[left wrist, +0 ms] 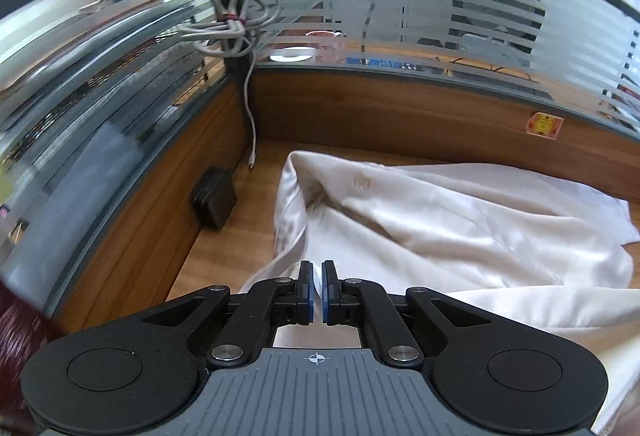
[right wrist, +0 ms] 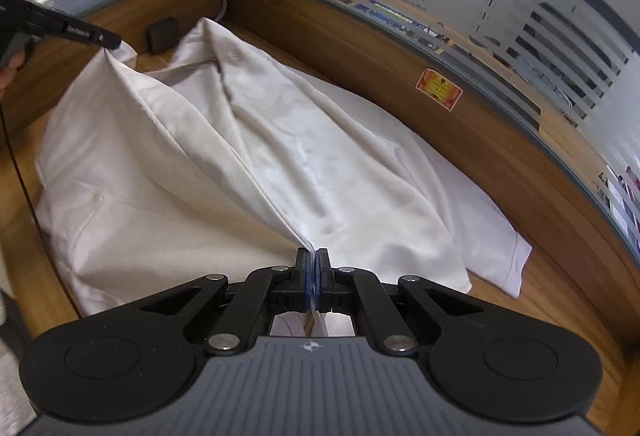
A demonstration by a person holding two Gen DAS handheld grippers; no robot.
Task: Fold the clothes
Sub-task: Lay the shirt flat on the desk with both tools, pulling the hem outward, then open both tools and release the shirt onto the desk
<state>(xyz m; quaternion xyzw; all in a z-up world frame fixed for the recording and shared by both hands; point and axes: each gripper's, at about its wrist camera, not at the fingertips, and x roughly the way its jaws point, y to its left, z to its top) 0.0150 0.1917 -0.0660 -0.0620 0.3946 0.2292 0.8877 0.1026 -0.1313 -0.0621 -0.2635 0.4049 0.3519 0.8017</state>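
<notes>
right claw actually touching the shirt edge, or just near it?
Touching. The right wrist view shows the right claw shut on the shirt edge, the folded hem running straight between its pads.

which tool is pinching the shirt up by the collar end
The left tool, seen at upper left of the right wrist view, holds the shirt near its collar; the right tool clamps the same edge lower down.

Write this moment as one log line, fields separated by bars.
step: fold side over | left gripper: shut on shirt edge | right gripper: shut on shirt edge | edge lifted between both | desk
</notes>
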